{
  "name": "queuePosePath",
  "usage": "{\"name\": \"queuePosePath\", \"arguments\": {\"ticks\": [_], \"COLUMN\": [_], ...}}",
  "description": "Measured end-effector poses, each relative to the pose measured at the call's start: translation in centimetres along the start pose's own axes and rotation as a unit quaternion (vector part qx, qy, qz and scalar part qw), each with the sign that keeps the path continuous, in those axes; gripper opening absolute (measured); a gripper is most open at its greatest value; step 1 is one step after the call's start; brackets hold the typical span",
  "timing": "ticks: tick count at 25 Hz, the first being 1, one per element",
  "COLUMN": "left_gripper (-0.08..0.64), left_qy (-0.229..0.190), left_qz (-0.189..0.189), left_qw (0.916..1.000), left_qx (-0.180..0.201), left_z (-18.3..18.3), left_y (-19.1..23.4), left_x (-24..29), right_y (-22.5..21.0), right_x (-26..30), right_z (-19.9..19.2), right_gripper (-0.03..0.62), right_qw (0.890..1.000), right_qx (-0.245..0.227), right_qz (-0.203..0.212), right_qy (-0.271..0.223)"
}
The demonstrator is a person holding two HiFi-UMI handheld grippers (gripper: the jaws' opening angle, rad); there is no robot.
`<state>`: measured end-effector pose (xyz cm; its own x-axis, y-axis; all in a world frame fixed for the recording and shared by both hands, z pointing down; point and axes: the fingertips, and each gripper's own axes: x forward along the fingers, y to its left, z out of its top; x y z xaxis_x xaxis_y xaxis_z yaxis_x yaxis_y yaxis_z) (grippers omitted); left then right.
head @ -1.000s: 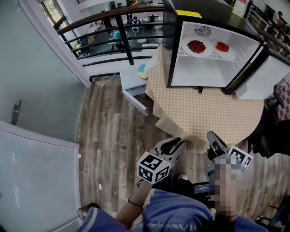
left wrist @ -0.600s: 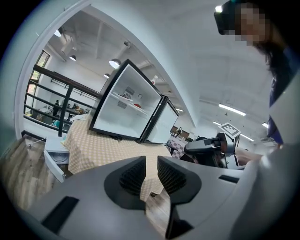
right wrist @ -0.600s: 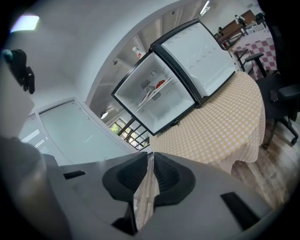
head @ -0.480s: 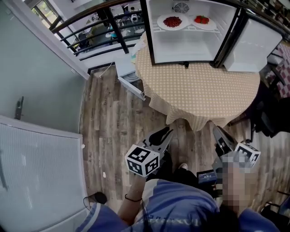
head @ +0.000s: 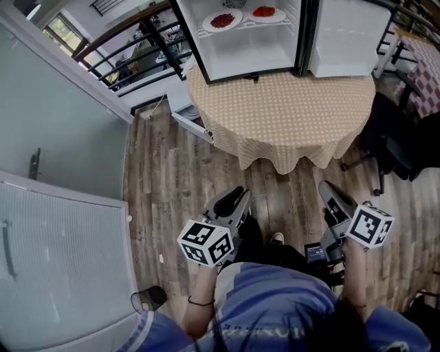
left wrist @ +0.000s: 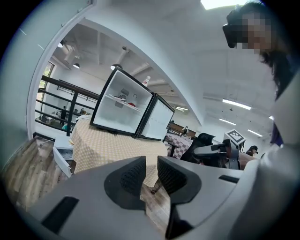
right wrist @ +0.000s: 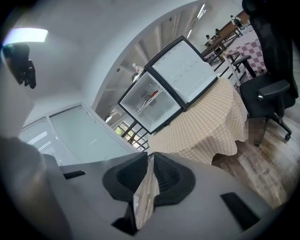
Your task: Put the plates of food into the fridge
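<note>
The black fridge [head: 240,48] stands open on the round table [head: 282,103] with the checked cloth. On its upper shelf sit two white plates, one with dark red food [head: 222,20] and one with bright red food [head: 265,12]. The fridge [left wrist: 123,110] shows small and far off in the left gripper view, and likewise the fridge [right wrist: 154,101] in the right gripper view. My left gripper [head: 237,196] [left wrist: 151,161] hangs low over the floor, its jaws a narrow gap apart and empty. My right gripper [head: 323,187] [right wrist: 151,157] is shut, holding nothing.
The fridge door [head: 347,38] swings out to the right. A black office chair [head: 392,144] stands right of the table. A white drawer unit [head: 192,120] lies on the wood floor by the table's left side, under a dark railing [head: 137,41]. A pale wall [head: 55,137] runs along the left.
The table and fridge have slid toward the top of the head view and look smaller. Both grippers stay low in front of my body, a little lower in the picture.
</note>
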<state>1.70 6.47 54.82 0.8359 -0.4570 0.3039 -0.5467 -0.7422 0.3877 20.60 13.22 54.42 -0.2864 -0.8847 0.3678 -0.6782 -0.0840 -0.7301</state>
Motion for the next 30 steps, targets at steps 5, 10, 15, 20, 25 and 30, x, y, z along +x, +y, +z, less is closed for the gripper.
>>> {"name": "queuePosePath", "arguments": {"ticks": [5,10,15,20,25,30], "left_gripper": [0.081,0.081,0.081,0.081,0.081,0.081], "left_qy": [-0.018,-0.031,-0.035,-0.041,-0.042,-0.039], "left_qz": [0.002,0.006,-0.001,-0.007,-0.016,-0.013], "left_qw": [0.9998,0.9993,0.9991,0.9988,0.9985,0.9987], "left_qx": [0.011,0.018,0.021,0.025,0.030,0.029], "left_z": [0.1,-0.3,-0.6,0.1,-1.0,-0.7], "left_y": [-2.8,-4.4,-5.7,-6.6,-5.9,-6.9], "left_x": [-1.1,-2.1,-2.9,-2.9,-4.2,-3.1], "right_y": [0.1,-1.4,-0.4,1.2,2.4,1.6], "right_x": [-2.6,-4.7,-5.9,-5.8,-5.2,-5.1], "right_z": [-0.1,0.3,-0.5,-1.0,-3.2,-2.7], "right_gripper": [0.054,0.054,0.054,0.054,0.054,0.054], "right_qw": [1.000,0.999,0.999,0.998,0.998,0.998], "right_qx": [-0.020,-0.028,-0.037,-0.047,-0.054,-0.046], "right_qz": [0.006,0.013,0.010,0.027,0.025,0.049], "right_qy": [-0.013,-0.032,-0.032,-0.021,-0.022,-0.008]}}
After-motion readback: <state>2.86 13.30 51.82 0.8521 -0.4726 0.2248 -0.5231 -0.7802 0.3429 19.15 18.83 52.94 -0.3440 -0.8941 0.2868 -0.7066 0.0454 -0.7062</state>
